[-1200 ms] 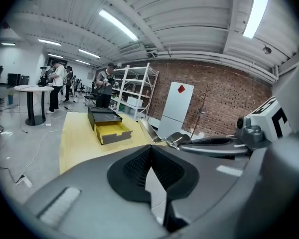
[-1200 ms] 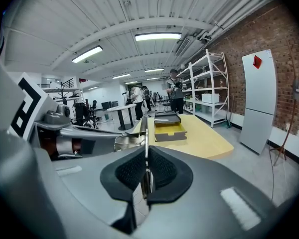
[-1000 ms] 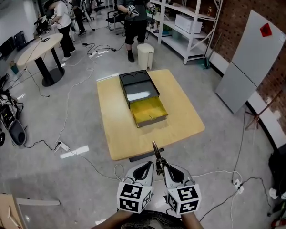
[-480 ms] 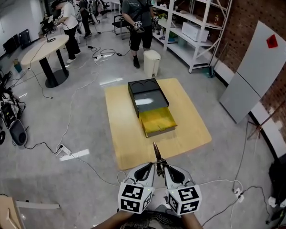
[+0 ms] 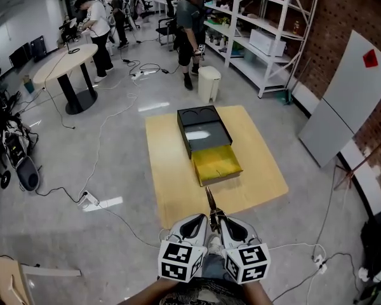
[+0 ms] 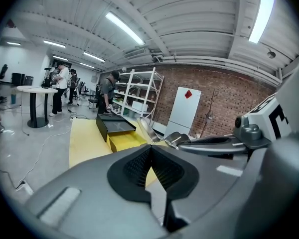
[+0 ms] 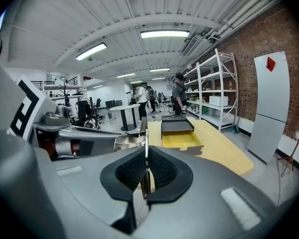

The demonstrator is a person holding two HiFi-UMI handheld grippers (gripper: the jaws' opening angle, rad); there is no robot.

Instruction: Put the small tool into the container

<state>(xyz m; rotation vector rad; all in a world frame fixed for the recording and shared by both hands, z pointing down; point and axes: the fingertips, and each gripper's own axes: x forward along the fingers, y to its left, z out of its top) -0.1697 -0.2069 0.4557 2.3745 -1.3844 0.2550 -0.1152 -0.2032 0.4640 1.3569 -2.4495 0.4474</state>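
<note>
In the head view both grippers are side by side at the bottom, short of the yellow table (image 5: pixel 171 170). My right gripper (image 5: pixel 218 219) is shut on a thin metal tool (image 5: pixel 209 199) that sticks forward toward the table. In the right gripper view the tool (image 7: pixel 146 133) stands edge-on between the shut pads of the right gripper (image 7: pixel 146 159). My left gripper (image 5: pixel 201 219) is shut with nothing in it, and its pads meet in the left gripper view (image 6: pixel 150 149). On the table sits a black container (image 5: pixel 203 129) with its yellow drawer (image 5: pixel 217 164) pulled open toward me.
A white bin (image 5: pixel 208 83) stands beyond the table, with white shelving (image 5: pixel 267 37) at the back right. A grey panel (image 5: pixel 343 100) leans on the brick wall. People stand near a round table (image 5: pixel 66 65). Cables and a power strip (image 5: pixel 105 203) lie on the floor at left.
The table and container have drawn nearer and slid lower and rightward in the head view. Both grippers keep their places side by side, the tool still held.
</note>
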